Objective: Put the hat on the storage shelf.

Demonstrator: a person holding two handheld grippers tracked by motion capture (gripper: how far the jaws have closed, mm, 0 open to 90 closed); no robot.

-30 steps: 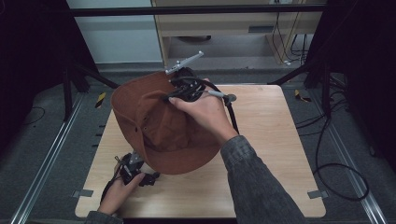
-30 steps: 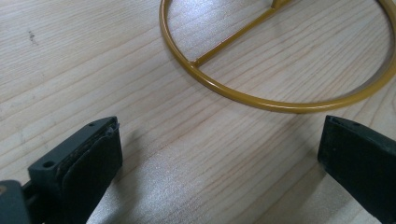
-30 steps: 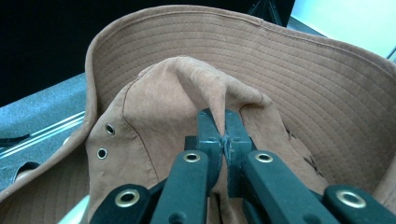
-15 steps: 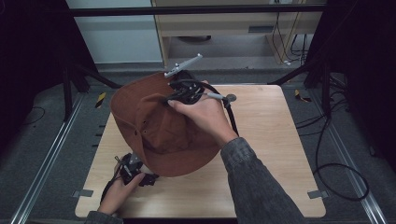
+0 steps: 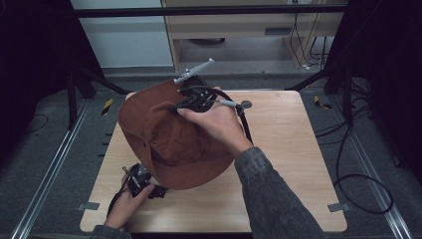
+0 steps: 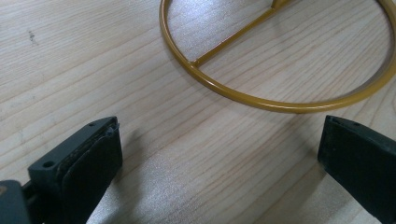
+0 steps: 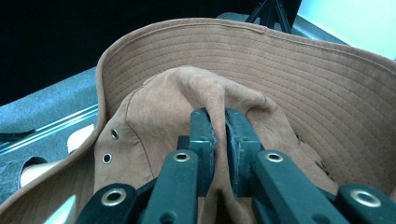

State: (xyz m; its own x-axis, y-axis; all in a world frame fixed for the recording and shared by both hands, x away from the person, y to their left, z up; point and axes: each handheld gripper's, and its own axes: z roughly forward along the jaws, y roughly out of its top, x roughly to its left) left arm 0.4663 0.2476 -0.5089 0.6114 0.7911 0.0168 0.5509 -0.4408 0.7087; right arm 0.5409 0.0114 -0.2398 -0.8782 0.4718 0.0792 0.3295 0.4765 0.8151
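Note:
A brown brimmed hat (image 5: 169, 139) hangs tilted over the left half of the wooden table (image 5: 288, 149). My right gripper (image 5: 181, 107) holds it by the top of the crown. In the right gripper view a fold of the hat's crown (image 7: 280, 84) sits between the jaws of the right gripper (image 7: 219, 116). The jaws have just been opening a little, and the pads still touch the cloth. My left gripper (image 5: 158, 191) rests low at the near left under the brim. The left gripper (image 6: 219, 140) stands open and empty, near a yellow wire ring (image 6: 261, 98) on the table.
A grey plate on a rod (image 5: 194, 72) sticks up from the right gripper at the table's far edge. A black cable (image 5: 244, 124) trails along the right hand. Dark frame legs and floor cables surround the table.

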